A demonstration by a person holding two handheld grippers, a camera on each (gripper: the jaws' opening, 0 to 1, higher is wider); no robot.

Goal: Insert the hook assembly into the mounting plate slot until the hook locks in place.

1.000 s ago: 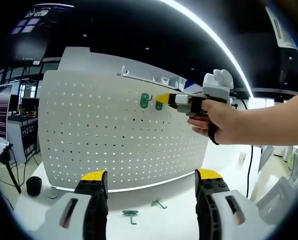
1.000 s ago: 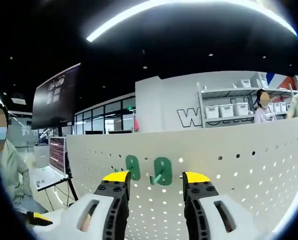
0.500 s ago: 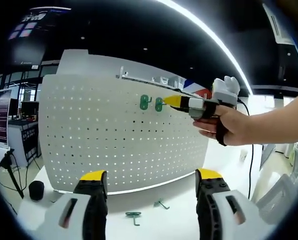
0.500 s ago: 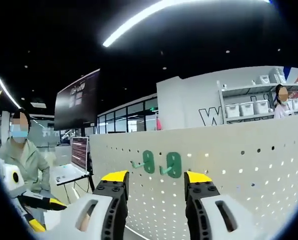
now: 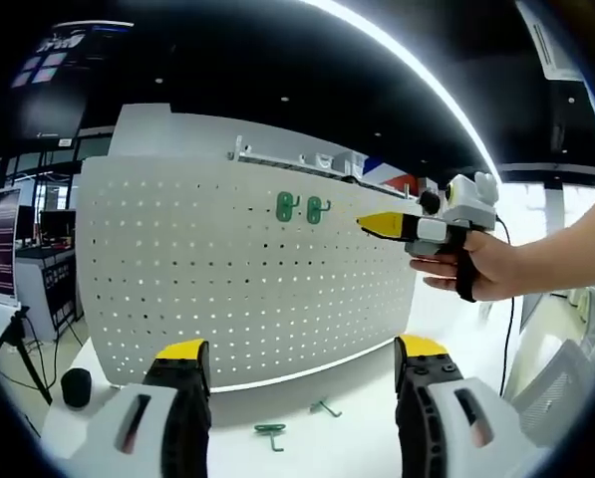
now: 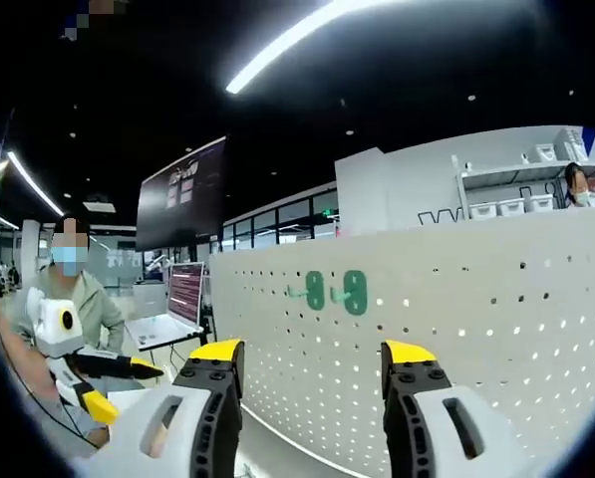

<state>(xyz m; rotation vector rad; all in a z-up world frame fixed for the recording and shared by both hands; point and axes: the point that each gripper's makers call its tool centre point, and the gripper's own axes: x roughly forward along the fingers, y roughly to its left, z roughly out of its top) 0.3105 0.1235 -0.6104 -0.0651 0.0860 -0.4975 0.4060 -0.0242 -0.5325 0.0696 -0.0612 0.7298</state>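
**Two hooks seated high on the board, two more lying below our left gripper**

We are facing the white pegboard (image 5: 237, 269), the mounting plate, which is standing upright on the white tabletop (image 5: 307, 453). High on its face, two green hooks (image 5: 302, 208) are sitting side by side in the holes; in the right gripper view the same pair (image 6: 335, 292) is lying straight ahead and above our fingers, prongs pointing out toward the left of that view.

We are holding the right gripper (image 6: 310, 351) away from the board with its yellow-tipped fingers spread and nothing between them. In the left gripper view it (image 5: 382, 223) is hanging just to the right of the mounted pair, apart from them.

The left gripper (image 5: 295, 347) is sitting low with fingers likewise spread and empty. Two loose green hooks (image 5: 295, 424) are lying flat on the tabletop at the foot of the board, between its fingers and just beyond the tips. We judge the left gripper the nearer one for picking up the next hook, with a short reach forward and down.
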